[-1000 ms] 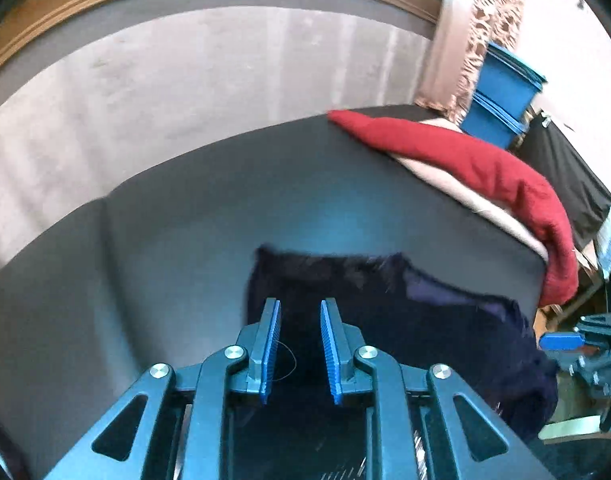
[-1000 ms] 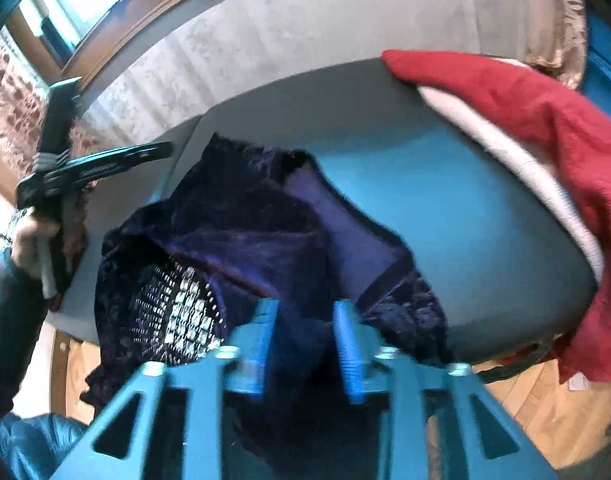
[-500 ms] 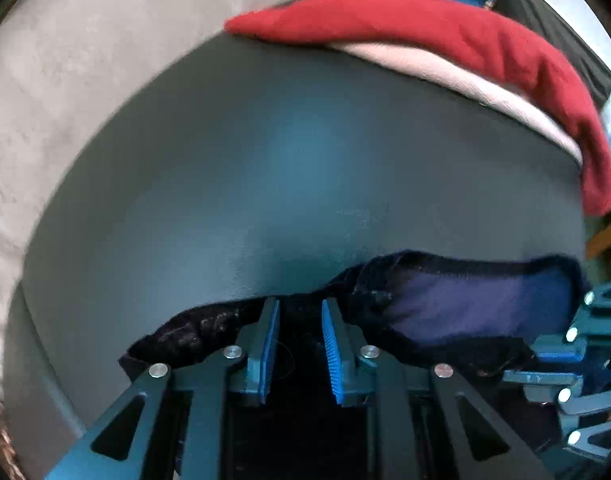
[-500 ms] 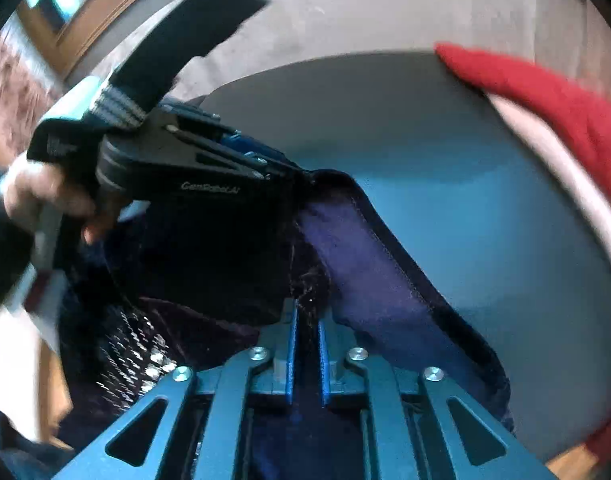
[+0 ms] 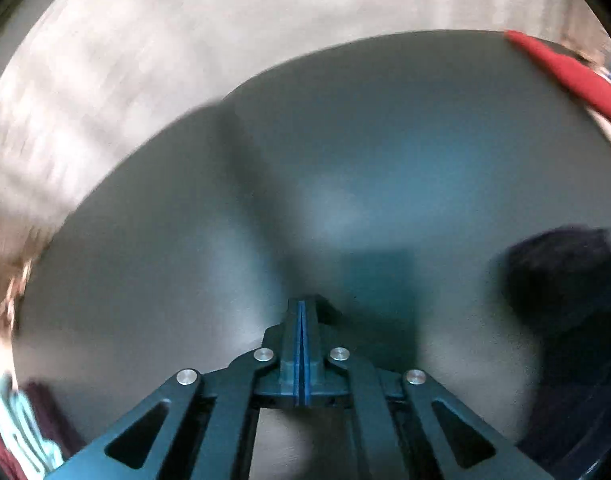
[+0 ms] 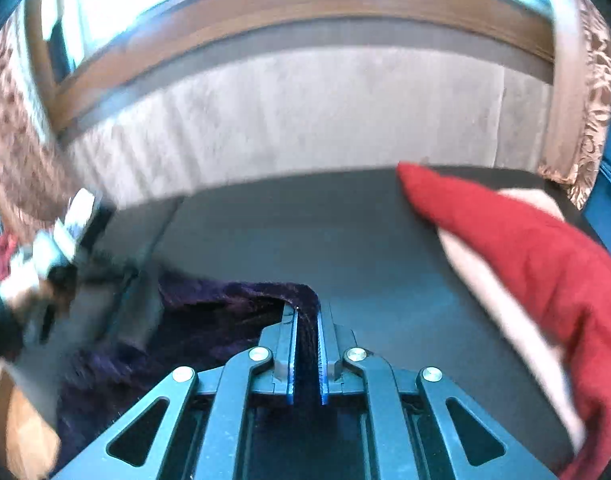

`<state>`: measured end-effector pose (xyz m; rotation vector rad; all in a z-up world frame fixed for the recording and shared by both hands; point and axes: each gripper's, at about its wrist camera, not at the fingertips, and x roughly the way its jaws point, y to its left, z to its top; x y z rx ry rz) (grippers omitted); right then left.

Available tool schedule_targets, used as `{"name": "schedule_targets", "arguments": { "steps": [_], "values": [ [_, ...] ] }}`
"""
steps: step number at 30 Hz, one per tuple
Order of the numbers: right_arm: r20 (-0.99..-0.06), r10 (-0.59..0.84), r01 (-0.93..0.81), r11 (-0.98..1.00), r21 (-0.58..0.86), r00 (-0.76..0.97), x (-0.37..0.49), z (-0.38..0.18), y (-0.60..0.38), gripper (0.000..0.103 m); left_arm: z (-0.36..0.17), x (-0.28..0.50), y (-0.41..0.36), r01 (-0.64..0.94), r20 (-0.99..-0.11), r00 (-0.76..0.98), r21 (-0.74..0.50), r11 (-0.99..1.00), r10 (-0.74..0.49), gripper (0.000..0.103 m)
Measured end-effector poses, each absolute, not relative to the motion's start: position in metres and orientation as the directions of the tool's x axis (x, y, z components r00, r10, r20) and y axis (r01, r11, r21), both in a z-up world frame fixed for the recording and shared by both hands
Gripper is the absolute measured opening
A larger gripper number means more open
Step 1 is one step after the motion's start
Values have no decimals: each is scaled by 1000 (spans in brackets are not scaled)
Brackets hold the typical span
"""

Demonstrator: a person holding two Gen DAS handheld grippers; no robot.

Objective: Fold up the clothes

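Here, a fold of the dark purple garment (image 6: 241,320) is pinched between the right gripper (image 6: 306,354) fingers; the rest trails to its left. The left gripper (image 5: 301,344) is pressed together, empty, with that garment (image 5: 561,276) well off to its right.

No readable txt, labels, brands, nos. or signs in either wrist view, both frames being motion-blurred w/ no lettering showing on any surface.
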<state>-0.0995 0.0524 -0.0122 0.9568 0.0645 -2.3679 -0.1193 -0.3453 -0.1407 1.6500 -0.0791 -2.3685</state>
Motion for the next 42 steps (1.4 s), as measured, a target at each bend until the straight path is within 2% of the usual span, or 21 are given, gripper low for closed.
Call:
{"name": "schedule_targets", "arguments": {
  "steps": [3,5,7,9,13,16,17,18,19,20,23,27,30,33,37,42],
  "values": [
    [-618,-548,556,-805,206,-563,-97,2,48,8,-118,-98,-352,164,-905,-397,98,-982,-156,0],
    [-621,-620,557,-762,330,-479,-101,3,46,8,-99,-82,-348,118,-886,-459,22,-993,-74,6],
    [-603,-701,538,-698,473,-380,-108,3,42,8,-78,-61,-329,-1,-849,-524,-76,-997,65,12],
    [-555,-787,490,-608,624,-269,-120,0,33,8,-67,-44,-305,-93,-824,-547,-118,-989,150,15],
    [-394,-916,472,-380,796,-73,-137,10,-18,10,-57,-11,-291,-128,-788,-552,-245,-961,274,15],
    [-333,-942,480,-271,835,47,-124,20,-57,14,-54,21,-292,-127,-754,-561,-329,-936,341,17],
    [-337,-940,494,-272,826,47,-123,24,-62,28,-53,29,-290,-129,-742,-564,-354,-926,363,19],
    [-346,-938,493,-284,822,35,-122,27,-58,59,-54,36,-287,-133,-731,-562,-381,-915,386,20],
    [-354,-935,492,-298,818,22,-121,29,-54,73,-56,42,-283,-138,-725,-556,-401,-906,406,22],
    [-362,-932,489,-319,812,-7,-121,30,-44,79,-59,45,-278,-140,-725,-551,-409,-902,414,24],
    [-416,-903,488,-412,769,-107,-116,24,-3,79,-73,50,-267,-127,-738,-520,-431,-894,430,25],
    [-579,-789,436,-604,667,-206,-95,-13,67,79,-83,52,-240,-146,-741,-483,-457,-877,466,25],
    [-639,-735,362,-672,646,-225,-76,-42,106,79,-86,50,-211,-196,-735,-448,-474,-858,508,28],
    [-639,-726,305,-687,659,-254,-54,-63,139,79,-100,40,-179,-203,-782,-382,-449,-870,492,29],
    [-660,-707,344,-704,621,-255,-35,-68,136,79,-119,34,-148,-184,-858,-329,-351,-918,394,29],
    [-671,-708,332,-702,631,-220,-30,-86,138,79,-109,38,-103,-282,-869,-389,-203,-938,305,30]
  ]
}}
